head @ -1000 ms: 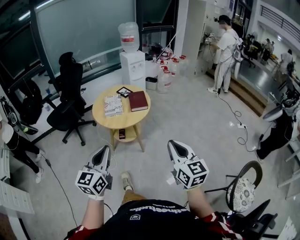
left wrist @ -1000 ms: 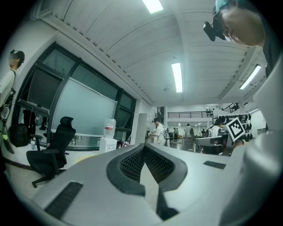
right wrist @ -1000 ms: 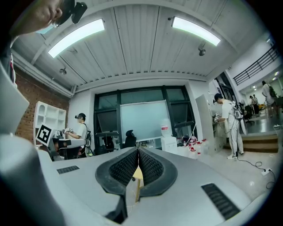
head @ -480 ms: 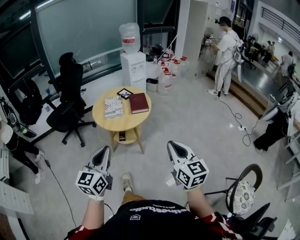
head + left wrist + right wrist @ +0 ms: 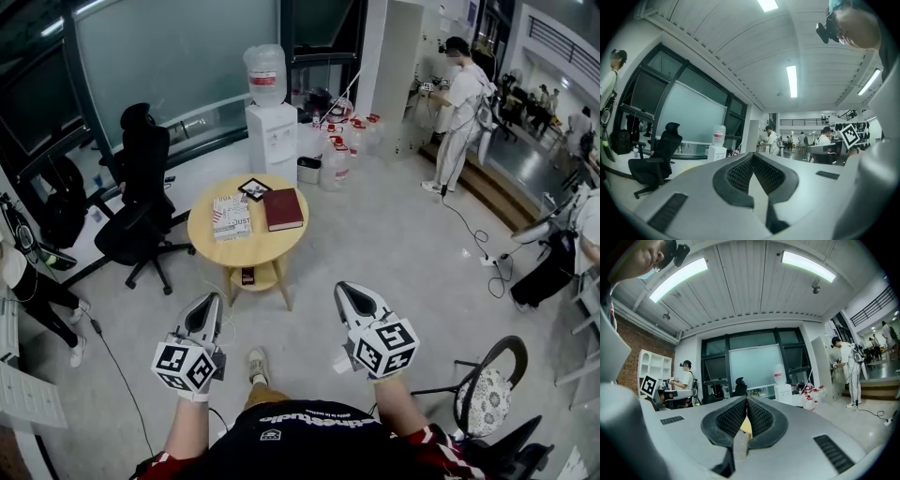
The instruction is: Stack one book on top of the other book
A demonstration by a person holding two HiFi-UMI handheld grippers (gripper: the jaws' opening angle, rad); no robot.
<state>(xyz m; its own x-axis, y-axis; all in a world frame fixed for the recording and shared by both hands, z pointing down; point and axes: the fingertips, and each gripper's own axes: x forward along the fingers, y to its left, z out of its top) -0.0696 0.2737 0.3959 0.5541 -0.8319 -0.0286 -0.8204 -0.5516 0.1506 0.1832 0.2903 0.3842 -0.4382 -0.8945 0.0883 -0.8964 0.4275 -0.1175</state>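
On a round wooden table [image 5: 220,248] well ahead of me lie two books side by side: a dark red book [image 5: 283,208] on the right and a white printed book [image 5: 232,217] on the left. Behind them lies a small black-framed square [image 5: 254,187]. My left gripper [image 5: 211,300] and right gripper [image 5: 349,291] are held level over the floor, well short of the table. Both are shut and empty. In the left gripper view the left gripper [image 5: 752,156] has its pads meeting; the right gripper [image 5: 746,399] looks the same in the right gripper view.
A black office chair [image 5: 141,202] stands left of the table and a water dispenser [image 5: 268,112] behind it, with water bottles [image 5: 352,141] on the floor. A cushioned chair [image 5: 487,394] is near my right. A person [image 5: 459,103] stands at the back right. Cables run over the floor.
The table and books have slid slightly lower and rightward in the head view as I come nearer. Both grippers keep their place in the picture and stay shut.
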